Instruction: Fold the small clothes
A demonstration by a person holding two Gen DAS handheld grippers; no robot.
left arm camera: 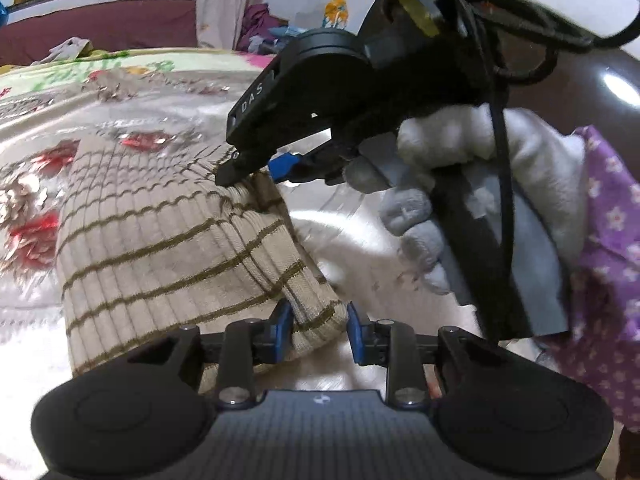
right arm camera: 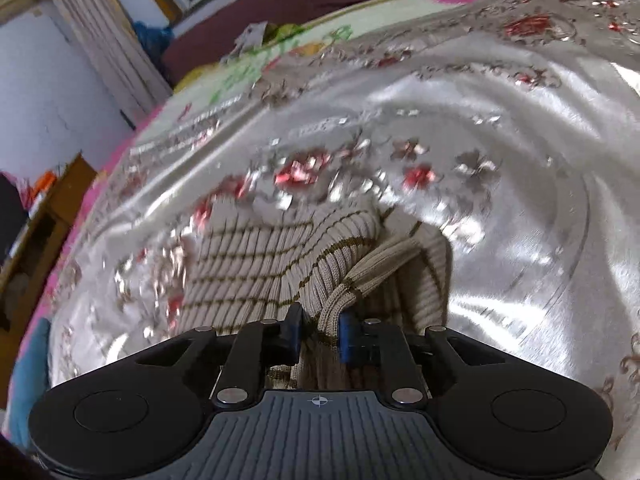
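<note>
A beige ribbed knit garment (left arm camera: 160,248) with thin olive stripes lies partly folded on a shiny silver bedspread (left arm camera: 360,240). In the left wrist view my left gripper (left arm camera: 318,332) is at the garment's near corner. Its blue pads (left arm camera: 280,332) press on the thick folded edge. My right gripper (left arm camera: 256,176), held by a white-gloved hand (left arm camera: 460,184), pinches the garment's far corner just beyond. In the right wrist view the right gripper (right arm camera: 320,334) is shut on a bunched fold of the knit garment (right arm camera: 256,264), which spreads ahead and to the left.
The bedspread (right arm camera: 500,160) carries red and silver embroidered flowers and fills most of both views. A purple flowered sleeve (left arm camera: 604,240) is at the right. A wooden cabinet (right arm camera: 48,216) stands beside the bed, and a pile of clothes (left arm camera: 260,24) lies at the back.
</note>
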